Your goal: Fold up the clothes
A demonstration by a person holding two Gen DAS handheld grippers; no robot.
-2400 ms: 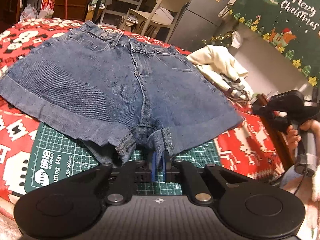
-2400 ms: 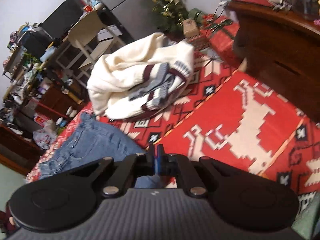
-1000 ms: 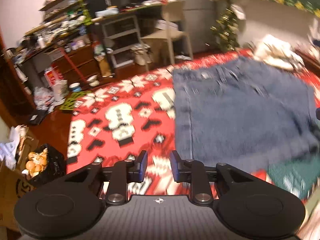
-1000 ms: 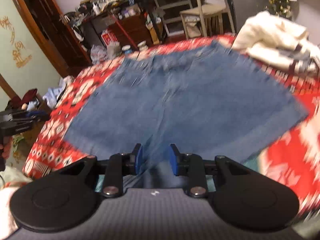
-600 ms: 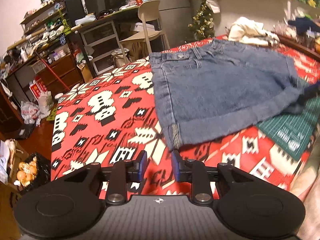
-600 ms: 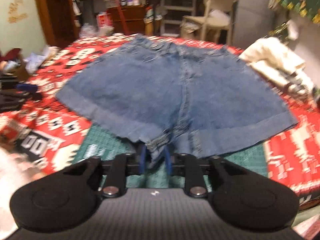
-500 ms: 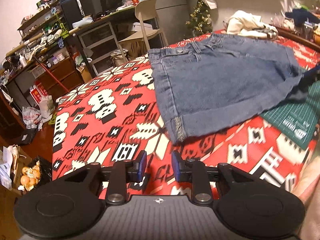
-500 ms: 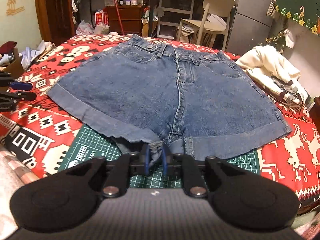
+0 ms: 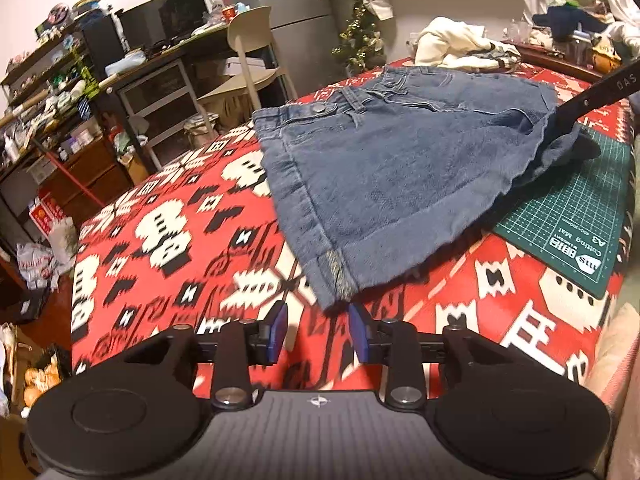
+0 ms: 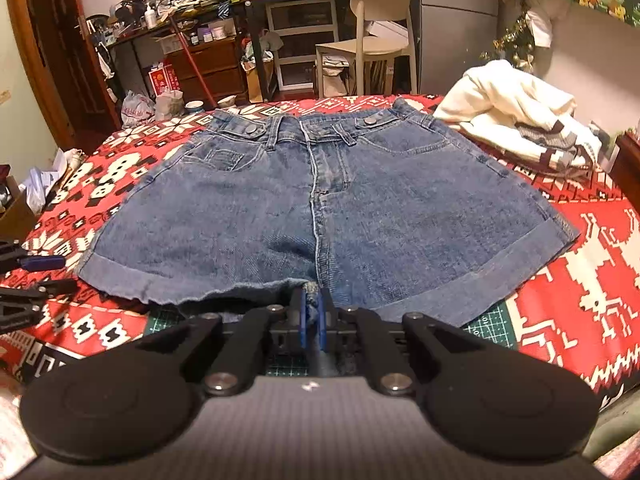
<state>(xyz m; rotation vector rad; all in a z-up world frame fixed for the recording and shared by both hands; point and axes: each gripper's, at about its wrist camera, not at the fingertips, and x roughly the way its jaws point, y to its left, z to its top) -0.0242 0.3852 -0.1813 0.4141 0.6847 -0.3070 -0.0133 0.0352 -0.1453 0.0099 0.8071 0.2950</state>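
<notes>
Blue denim shorts (image 10: 320, 208) lie flat, front up, on a red patterned cloth; they also show in the left wrist view (image 9: 400, 168). My right gripper (image 10: 313, 322) is shut on the crotch hem of the shorts. It appears in the left wrist view (image 9: 576, 116) as a black arm at the raised crotch. My left gripper (image 9: 318, 330) is open, its blue pads either side of the left leg's cuff corner (image 9: 336, 288), just short of it. It shows at the left edge of the right wrist view (image 10: 32, 276).
A green cutting mat (image 9: 576, 220) lies under the shorts' hem. A cream sweater pile (image 10: 516, 120) lies at the far right. A dark wooden ledge (image 9: 560, 60) borders that side. A chair (image 10: 368, 36) and cluttered shelves stand beyond the far edge.
My left gripper has moved in close to the left cuff corner. My right gripper has closed on the crotch hem and lifted it slightly.
</notes>
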